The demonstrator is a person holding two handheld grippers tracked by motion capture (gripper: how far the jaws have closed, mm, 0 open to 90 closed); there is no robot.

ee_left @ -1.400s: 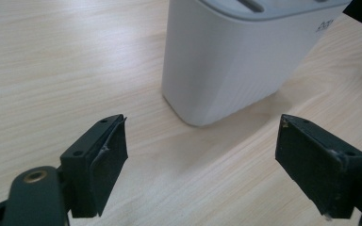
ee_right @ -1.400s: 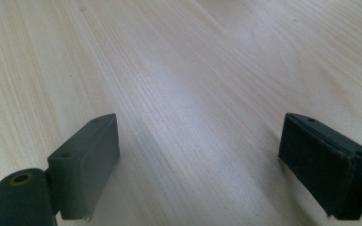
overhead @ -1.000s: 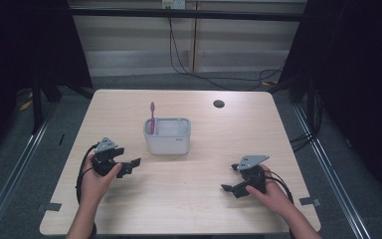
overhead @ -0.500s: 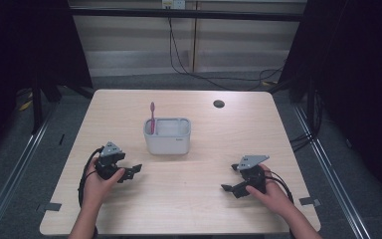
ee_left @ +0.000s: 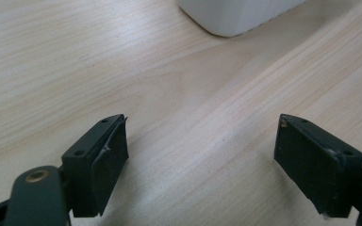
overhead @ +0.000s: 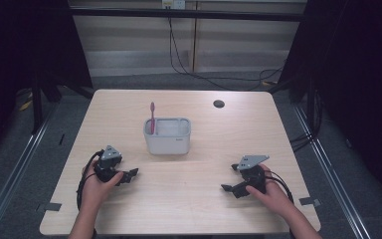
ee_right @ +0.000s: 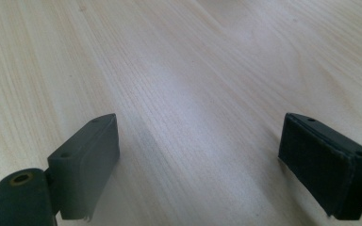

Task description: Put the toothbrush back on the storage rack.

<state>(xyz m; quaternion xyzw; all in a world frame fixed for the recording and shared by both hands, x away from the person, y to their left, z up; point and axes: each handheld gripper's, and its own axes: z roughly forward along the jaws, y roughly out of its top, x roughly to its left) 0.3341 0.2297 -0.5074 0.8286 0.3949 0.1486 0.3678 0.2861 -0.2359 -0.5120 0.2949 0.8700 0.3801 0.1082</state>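
Both grippers empty. My left gripper (overhead: 128, 175) has its jaws wide apart over bare table (overhead: 199, 209); same for my right gripper (overhead: 230, 187). White holder (overhead: 167, 142) sits ahead of my left jaws, off to their right; its corner (ee_left: 238, 16) shows in the left gripper view. Pink toothbrush (overhead: 152, 117) stands upright in the holder's left end, rest of the holder looks empty. Judging by that, the placing looks done; nothing visibly left to grab near either jaw.
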